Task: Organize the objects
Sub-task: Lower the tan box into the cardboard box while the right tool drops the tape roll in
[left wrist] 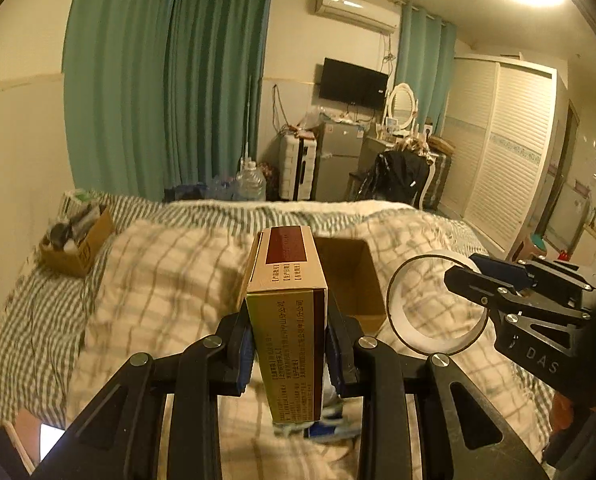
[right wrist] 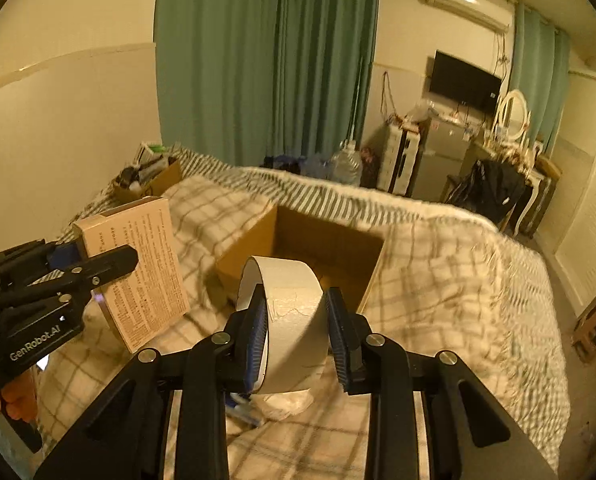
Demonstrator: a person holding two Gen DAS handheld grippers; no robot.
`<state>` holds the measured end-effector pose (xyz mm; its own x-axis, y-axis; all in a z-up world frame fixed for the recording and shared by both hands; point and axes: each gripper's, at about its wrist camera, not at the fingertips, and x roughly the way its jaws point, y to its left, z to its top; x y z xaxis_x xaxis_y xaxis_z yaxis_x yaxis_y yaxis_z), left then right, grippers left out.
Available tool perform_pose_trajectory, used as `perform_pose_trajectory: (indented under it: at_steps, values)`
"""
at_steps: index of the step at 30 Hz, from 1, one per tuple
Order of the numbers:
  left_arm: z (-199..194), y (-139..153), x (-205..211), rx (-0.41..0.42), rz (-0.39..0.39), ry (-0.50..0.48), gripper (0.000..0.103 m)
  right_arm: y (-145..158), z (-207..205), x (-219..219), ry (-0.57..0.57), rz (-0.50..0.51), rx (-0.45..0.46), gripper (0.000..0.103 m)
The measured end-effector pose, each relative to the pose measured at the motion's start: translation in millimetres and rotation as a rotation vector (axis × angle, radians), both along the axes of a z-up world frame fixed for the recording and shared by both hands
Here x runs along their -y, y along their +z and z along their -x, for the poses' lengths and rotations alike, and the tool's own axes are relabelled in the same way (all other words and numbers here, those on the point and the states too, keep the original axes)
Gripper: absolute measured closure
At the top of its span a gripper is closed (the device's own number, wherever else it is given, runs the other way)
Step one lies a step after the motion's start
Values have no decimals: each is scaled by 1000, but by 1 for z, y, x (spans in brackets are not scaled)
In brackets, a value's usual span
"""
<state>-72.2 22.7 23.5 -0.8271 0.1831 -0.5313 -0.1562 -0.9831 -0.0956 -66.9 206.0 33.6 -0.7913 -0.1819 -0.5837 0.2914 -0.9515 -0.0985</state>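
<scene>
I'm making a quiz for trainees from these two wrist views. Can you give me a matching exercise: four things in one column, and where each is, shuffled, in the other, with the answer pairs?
Things
1. printed carton
2. tape roll
3. open cardboard box
4. small box of clutter

Places
A. far left of the bed, near the wall
B. clamped in the right gripper
C. on the checked blanket, just ahead of both grippers
D. clamped in the left gripper

Pairs: 1-D, 2-B, 3-C, 4-A
</scene>
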Motion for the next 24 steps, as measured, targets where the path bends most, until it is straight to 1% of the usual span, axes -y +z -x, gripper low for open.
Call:
perform_pose_trajectory:
  at_steps: [2, 6, 10, 13, 17, 19, 21, 24]
  values:
    - [11, 9, -3, -1, -12, -22, 74, 12, 6, 1, -4, -4, -22, 75]
    - [38, 19, -6, 1, -10, -30, 74, 33, 25, 5, -13, -28, -53, 76]
    - [74, 21, -10, 21, 10, -24, 74, 45, 59, 9, -28, -41, -63, 76]
    - [105, 17, -12, 38, 22, -17, 74, 47, 94, 12, -45, -51, -54, 76]
    - [145, 7, -15, 56, 36, -15, 74, 35, 141, 16, -61, -72, -23, 77]
    - [165, -2, -16, 64, 47, -15, 74, 23, 168, 16, -72, -81, 1, 77]
    - [180, -13, -19, 74, 47, -21, 74, 11, 191, 15, -79, -83, 23, 77]
    - [206, -36, -23, 111, 38, -29, 74, -17, 222, 12, -81, -73, 68, 77]
